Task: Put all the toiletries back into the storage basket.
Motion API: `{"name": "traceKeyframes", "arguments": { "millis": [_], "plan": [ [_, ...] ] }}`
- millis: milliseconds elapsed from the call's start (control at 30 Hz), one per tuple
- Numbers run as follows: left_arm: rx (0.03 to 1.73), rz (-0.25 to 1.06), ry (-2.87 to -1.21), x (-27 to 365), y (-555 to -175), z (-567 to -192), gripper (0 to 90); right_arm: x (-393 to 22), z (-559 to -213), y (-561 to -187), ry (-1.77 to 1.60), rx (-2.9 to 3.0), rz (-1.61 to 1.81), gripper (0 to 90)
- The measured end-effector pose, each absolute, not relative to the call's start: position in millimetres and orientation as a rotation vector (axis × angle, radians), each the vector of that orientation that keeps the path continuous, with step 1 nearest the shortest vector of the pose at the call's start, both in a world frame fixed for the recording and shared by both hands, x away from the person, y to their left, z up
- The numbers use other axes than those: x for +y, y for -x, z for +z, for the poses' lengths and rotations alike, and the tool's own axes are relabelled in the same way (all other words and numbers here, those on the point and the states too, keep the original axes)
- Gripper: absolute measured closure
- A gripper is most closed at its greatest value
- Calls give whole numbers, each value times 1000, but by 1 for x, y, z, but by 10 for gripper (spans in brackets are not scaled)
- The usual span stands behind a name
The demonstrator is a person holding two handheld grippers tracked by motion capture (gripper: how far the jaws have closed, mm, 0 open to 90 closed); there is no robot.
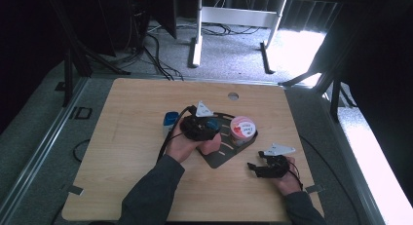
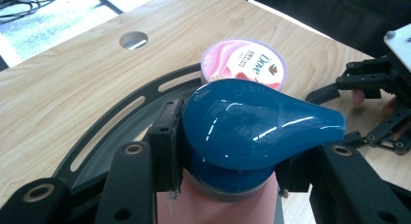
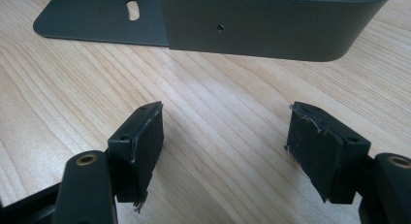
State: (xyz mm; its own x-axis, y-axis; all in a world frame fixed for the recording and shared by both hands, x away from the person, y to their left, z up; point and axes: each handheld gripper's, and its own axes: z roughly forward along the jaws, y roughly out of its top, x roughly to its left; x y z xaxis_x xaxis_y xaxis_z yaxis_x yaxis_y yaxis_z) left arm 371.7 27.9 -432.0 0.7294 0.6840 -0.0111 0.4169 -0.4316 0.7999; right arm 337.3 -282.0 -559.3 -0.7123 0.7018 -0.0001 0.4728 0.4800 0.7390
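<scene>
**Left claw carrying bottle to rack**

Left claw [image 2: 228, 151] clamps the pink bottle [image 2: 218, 204] just under its blue cap [image 2: 252, 127], gripped at the neck so it probably stays upright. Dove tub [image 2: 244, 64] sits just ahead in the black rack [image 2: 111, 122]. Right claw [image 3: 225, 151] idles released, low over the bench [image 3: 218, 107].

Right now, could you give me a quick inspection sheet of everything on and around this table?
Surface: wooden table, round hole near the far edge.
Job's things: pink bottle with blue cap; dark tray; pink Dove tub on the tray.
Clutter: small blue-and-white box.
Grippers: left gripper shut on the blue cap; right gripper open, nothing between its jaws.
Cables: black cable trailing from the left gripper; more on the floor.
Surroundings: grey floor, white stand legs.
</scene>
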Motion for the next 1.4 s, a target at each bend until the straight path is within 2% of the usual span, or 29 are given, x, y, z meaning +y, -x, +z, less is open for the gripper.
{"name": "traceKeyframes", "arguments": {
  "millis": [1400],
  "plan": [
    [934,455,-2057,4,-416,-436,527,-281,-559,-337,-996,2432,1068,281]
  ]
}}
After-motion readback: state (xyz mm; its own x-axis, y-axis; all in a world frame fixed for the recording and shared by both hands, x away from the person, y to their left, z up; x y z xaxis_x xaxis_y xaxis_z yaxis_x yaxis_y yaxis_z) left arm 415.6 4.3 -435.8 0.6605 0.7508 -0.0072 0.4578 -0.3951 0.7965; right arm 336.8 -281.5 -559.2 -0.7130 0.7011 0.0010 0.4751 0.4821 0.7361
